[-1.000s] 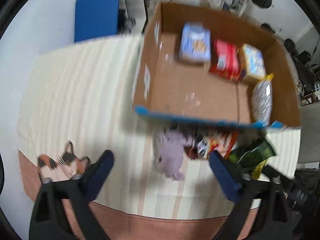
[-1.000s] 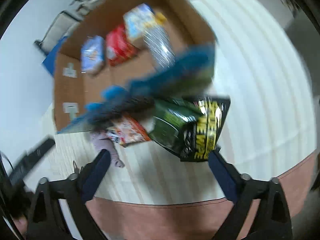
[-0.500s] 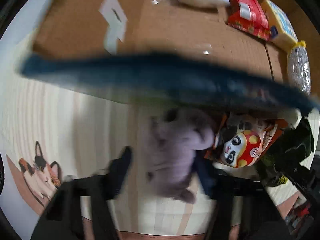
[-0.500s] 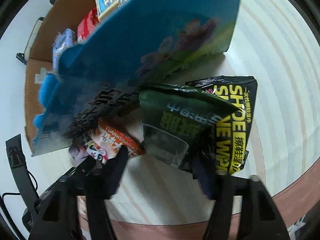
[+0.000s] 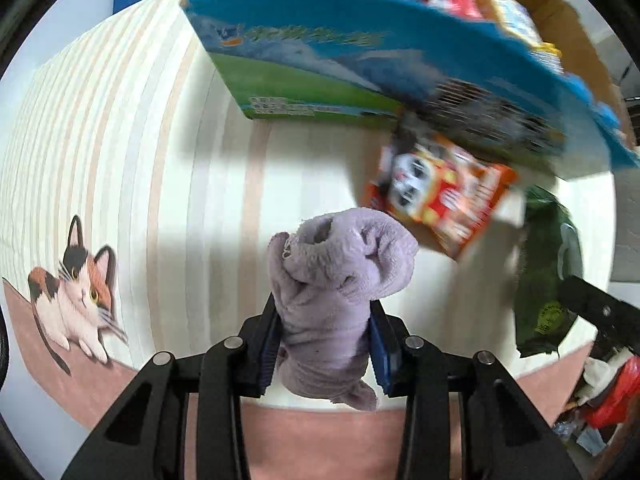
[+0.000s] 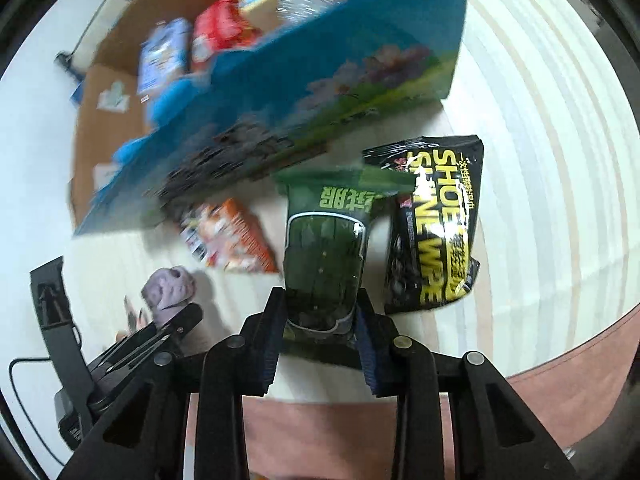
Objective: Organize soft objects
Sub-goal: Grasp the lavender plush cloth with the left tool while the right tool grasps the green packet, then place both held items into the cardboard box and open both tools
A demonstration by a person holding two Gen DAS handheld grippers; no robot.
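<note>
My left gripper [image 5: 326,320] is shut on a rolled purple towel [image 5: 340,276], held above the striped tablecloth; the towel also shows in the right wrist view [image 6: 170,290]. My right gripper [image 6: 320,320] is shut on a dark green soft packet [image 6: 326,264], which also shows in the left wrist view [image 5: 548,276]. An orange panda snack bag [image 5: 436,192] lies in front of the cardboard box [image 5: 560,8]. A black-and-yellow shoe-wipe pack [image 6: 436,228] lies right of the green packet.
The box has a blue-and-green printed front wall [image 6: 312,92] and holds several packets [image 6: 216,36]. A cat picture [image 5: 76,300] is printed on the cloth at left. Clutter [image 5: 608,392] sits off the table at right.
Both grippers have closed: the left on the purple towel, the right on the green packet. Both views have pulled back from the box.
</note>
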